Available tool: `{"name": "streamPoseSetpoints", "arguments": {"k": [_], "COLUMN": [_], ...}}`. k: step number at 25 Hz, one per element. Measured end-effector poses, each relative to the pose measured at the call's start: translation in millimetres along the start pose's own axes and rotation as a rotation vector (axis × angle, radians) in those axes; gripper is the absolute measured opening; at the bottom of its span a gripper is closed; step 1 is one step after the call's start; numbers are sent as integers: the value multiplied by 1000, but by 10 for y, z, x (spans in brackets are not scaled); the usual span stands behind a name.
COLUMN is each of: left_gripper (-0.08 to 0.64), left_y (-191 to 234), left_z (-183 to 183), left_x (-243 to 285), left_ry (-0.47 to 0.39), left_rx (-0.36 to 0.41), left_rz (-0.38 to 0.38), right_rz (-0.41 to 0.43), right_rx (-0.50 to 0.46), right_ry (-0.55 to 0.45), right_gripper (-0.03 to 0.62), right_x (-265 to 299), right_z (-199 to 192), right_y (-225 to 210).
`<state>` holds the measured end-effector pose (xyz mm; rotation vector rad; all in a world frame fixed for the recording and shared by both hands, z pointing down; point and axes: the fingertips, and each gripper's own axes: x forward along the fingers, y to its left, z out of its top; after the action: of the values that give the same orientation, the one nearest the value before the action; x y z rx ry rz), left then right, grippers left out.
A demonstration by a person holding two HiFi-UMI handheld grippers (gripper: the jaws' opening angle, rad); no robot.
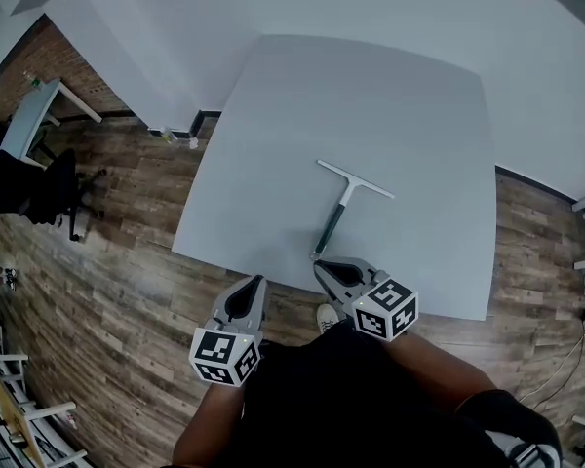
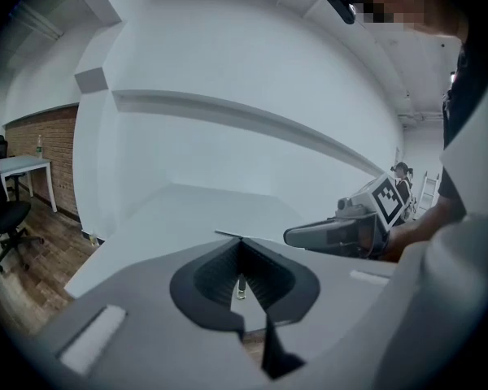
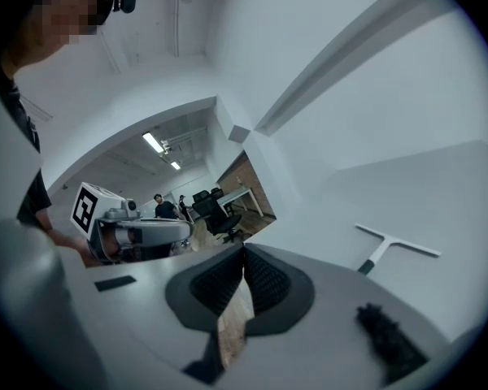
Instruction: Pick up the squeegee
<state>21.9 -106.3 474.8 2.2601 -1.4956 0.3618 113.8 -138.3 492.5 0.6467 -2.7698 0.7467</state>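
The squeegee [image 1: 339,211] lies flat on the pale grey table [image 1: 273,144], its T-shaped blade at the far end and its dark-gripped handle pointing toward me. My right gripper [image 1: 320,265] is shut and empty, its tips just short of the handle's near end at the table's front edge. My left gripper [image 1: 257,282] is also shut and empty, over the floor just left of that edge. In the right gripper view the squeegee [image 3: 384,249] lies ahead to the right of the closed jaws [image 3: 243,249]. The left gripper view shows its own jaws [image 2: 241,240] closed, with the right gripper [image 2: 342,234] beside them.
Wooden floor surrounds the table. A black office chair [image 1: 39,188] and a white desk [image 1: 24,120] stand far left. A small bottle [image 1: 180,140] sits on the floor by the wall. White walls rise behind the table. A shoe [image 1: 327,317] shows below the grippers.
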Motion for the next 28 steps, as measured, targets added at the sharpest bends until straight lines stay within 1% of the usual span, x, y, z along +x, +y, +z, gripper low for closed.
{"name": "streamPoseSetpoints", "arguments": {"k": [5,10,12,15,18,24,28], "left_gripper": [8,8,8,8,8,8,8], "left_y": [-76,-52,-24,44,152,446,575], "left_z": [14,34,24,14,81,183,184], "left_x": [162,283,355,478,592,762,880], "left_ry": [48,72,84,105,111,117,124], "left_rx": [25,50,61,79,99,131,155], "left_rz": [-35,-77,-105,-160,-213,-302,-350], "right_rz": [-74,-124,-152,-216,-285,-402,-503], "right_rx": [0,64,73,86,118,145,174], "right_ry": [5,4,9,12,-4,-14,13], "right_gripper": [5,6,6,6,6,6,8], "right_x": [-50,-33,-8,43,81,256,321], "right_z": [-30,-97,-124,-131,-106,-76,-183], "right_y": [-266,-455,-529,-669,-787,-893,-1042]}}
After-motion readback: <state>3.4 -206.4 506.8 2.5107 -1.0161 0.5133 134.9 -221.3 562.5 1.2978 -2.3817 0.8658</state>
